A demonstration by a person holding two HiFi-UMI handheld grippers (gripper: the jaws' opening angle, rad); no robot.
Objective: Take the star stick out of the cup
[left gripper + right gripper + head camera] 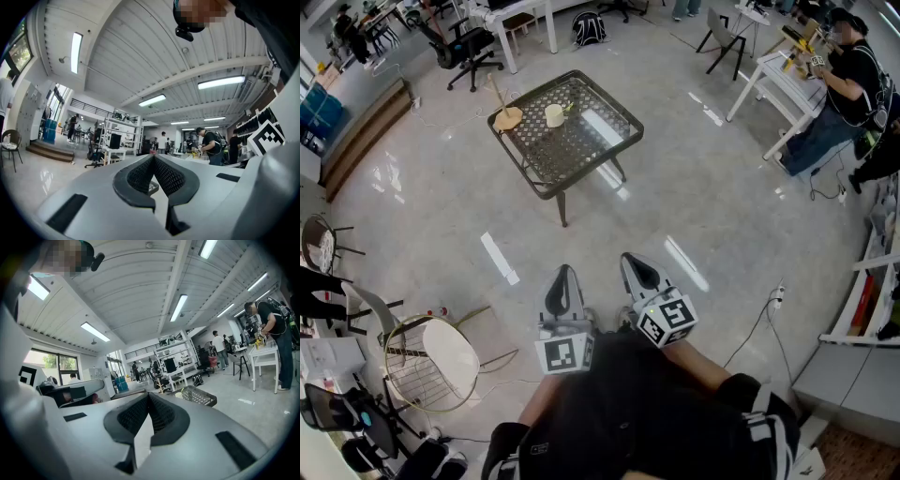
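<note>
A small cream cup (554, 115) stands on the square dark mesh-top table (600, 141), far ahead of me. Something thin and yellowish pokes out of it to the right; it is too small to tell as the star stick. Left of the cup is a round wooden base with an upright rod (506, 116). My left gripper (565, 273) and right gripper (636, 262) are held side by side close to my body, well short of the table, both shut and empty. In the right gripper view the table (201, 397) and cup (179, 395) show just beyond the jaws' tip.
A stretch of shiny grey floor lies between me and the table. A round wire chair (431, 361) stands at my lower left. A person sits at a white table (787, 84) at the right. An office chair (469, 47) stands at the back; a cable (769, 314) runs along the floor at the right.
</note>
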